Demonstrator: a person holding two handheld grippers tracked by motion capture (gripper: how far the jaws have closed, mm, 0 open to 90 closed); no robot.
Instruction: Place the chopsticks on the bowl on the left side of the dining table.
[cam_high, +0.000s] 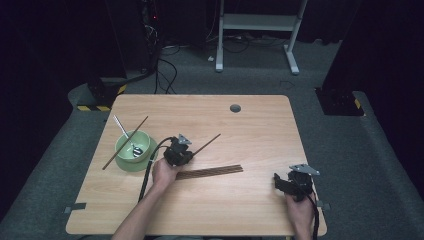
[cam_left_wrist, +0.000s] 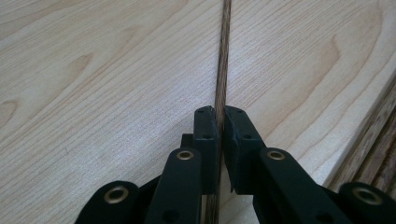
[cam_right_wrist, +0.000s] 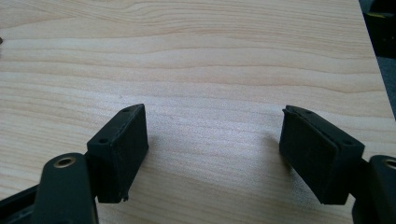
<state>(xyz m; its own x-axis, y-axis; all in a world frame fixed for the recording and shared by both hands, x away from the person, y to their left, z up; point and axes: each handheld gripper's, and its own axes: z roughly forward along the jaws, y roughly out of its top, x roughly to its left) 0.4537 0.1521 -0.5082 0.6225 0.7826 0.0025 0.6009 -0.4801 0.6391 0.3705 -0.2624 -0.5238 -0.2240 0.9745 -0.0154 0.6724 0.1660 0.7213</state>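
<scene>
Forearms rise from the bottom of the high view; the left gripper (cam_high: 186, 152) has pinched one chopstick (cam_high: 206, 143), which points toward two o'clock off the table (cam_high: 250, 210). Just at its four o'clock lies a bundle of chopsticks (cam_high: 210, 172). At nine o'clock sits a green bowl (cam_high: 123, 161), round and glossy, already carrying another stick. The right gripper (cam_high: 276, 181) rests well apart.

Left gripper view: black pads squeeze the thin, dark, grained chopstick (cam_left_wrist: 223, 60) near its end. I'd judge it needs lifting level and slowly, as so thin a rod may swivel.

Right gripper view: jaws wide, nothing between, pale woodgrain beneath.
</scene>
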